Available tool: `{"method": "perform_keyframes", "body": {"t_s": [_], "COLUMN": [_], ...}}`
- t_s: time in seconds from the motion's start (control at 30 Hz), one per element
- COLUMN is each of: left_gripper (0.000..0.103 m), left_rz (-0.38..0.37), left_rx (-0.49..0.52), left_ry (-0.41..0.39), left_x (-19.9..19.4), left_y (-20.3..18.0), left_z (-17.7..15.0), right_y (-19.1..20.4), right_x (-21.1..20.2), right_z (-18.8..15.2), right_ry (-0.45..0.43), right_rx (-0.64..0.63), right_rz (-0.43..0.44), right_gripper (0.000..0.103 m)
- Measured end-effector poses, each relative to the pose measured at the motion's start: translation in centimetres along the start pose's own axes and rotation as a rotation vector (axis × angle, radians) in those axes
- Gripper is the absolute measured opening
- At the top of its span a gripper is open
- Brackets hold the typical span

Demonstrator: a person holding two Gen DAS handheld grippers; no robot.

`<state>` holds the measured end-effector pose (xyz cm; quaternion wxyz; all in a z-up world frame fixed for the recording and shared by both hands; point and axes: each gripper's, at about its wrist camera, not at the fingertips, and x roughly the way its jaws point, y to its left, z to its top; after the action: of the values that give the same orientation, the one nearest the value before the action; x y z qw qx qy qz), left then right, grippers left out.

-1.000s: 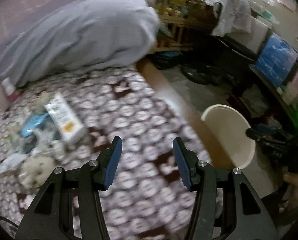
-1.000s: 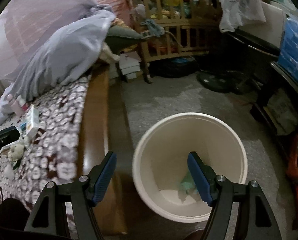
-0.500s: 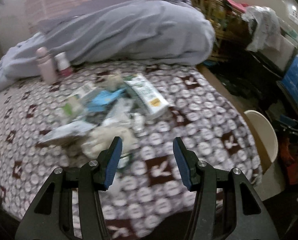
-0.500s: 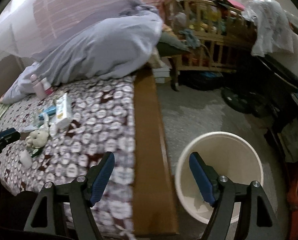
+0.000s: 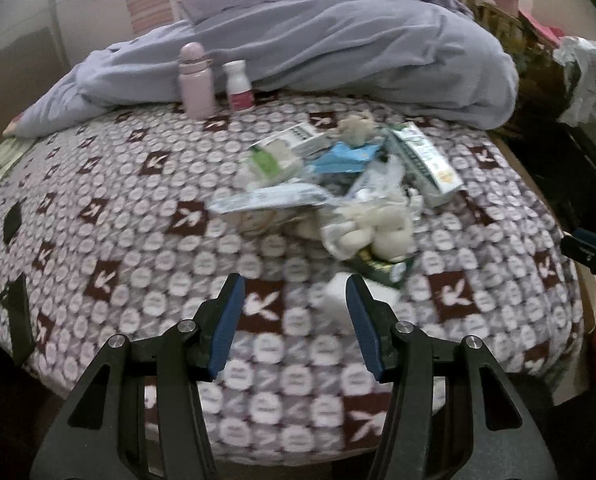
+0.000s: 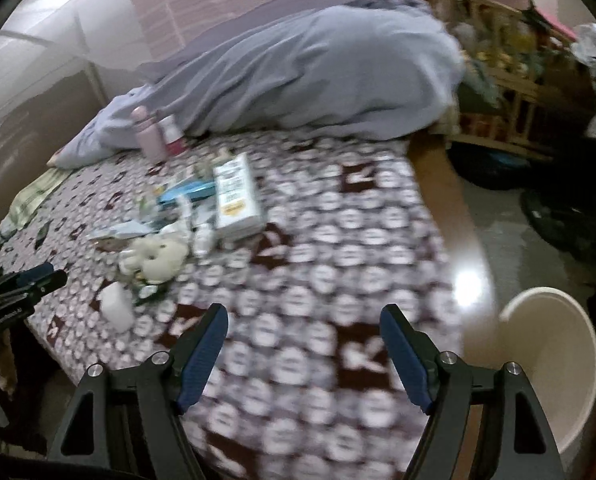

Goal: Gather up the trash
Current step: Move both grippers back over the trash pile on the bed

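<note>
A pile of trash (image 5: 338,184) lies on the patterned bed: cartons, a blue wrapper, crumpled white tissues (image 5: 378,232) and a small white piece (image 5: 340,292) nearest me. My left gripper (image 5: 293,320) is open and empty, just short of that white piece. In the right wrist view the pile (image 6: 193,220) is to the left, with a white carton (image 6: 235,196). My right gripper (image 6: 304,344) is open and empty above the bedspread. The cream trash bin (image 6: 554,364) stands on the floor at lower right.
A grey blanket (image 5: 338,48) is heaped at the back of the bed. A pink bottle (image 5: 195,80) and a small white bottle (image 5: 237,86) stand before it. The wooden bed edge (image 6: 454,232) separates bed and floor. A wooden crib (image 6: 510,80) and clutter fill the right side.
Both grippers have swung left from the bin and floor toward the bed. The trash pile now lies ahead of the left gripper; the bin has slid to the right edge.
</note>
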<state>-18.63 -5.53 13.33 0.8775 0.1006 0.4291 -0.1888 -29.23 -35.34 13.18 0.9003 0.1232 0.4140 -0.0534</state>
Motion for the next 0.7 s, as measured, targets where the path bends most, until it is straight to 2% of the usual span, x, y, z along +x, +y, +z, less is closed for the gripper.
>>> {"method": "perform_keyframes", "body": {"t_s": [0.33, 0.7], "left_gripper": [0.051, 0.051], "left_rz": [-0.035, -0.034], "left_rx": [-0.051, -0.108], "left_ry": [0.05, 0.019], "left_x": [1.8, 2.9], "left_y": [1.7, 3.8], "left_z": [-1.3, 1.1], "right_y": [6.0, 9.9], "right_x": [4.6, 8.5], "right_z": [0.8, 3.0], "right_ry": [0.068, 0.092], "right_rx": [-0.131, -0.211], "right_rz": [0.069, 0.154], "right_gripper": [0.076, 0.076]}}
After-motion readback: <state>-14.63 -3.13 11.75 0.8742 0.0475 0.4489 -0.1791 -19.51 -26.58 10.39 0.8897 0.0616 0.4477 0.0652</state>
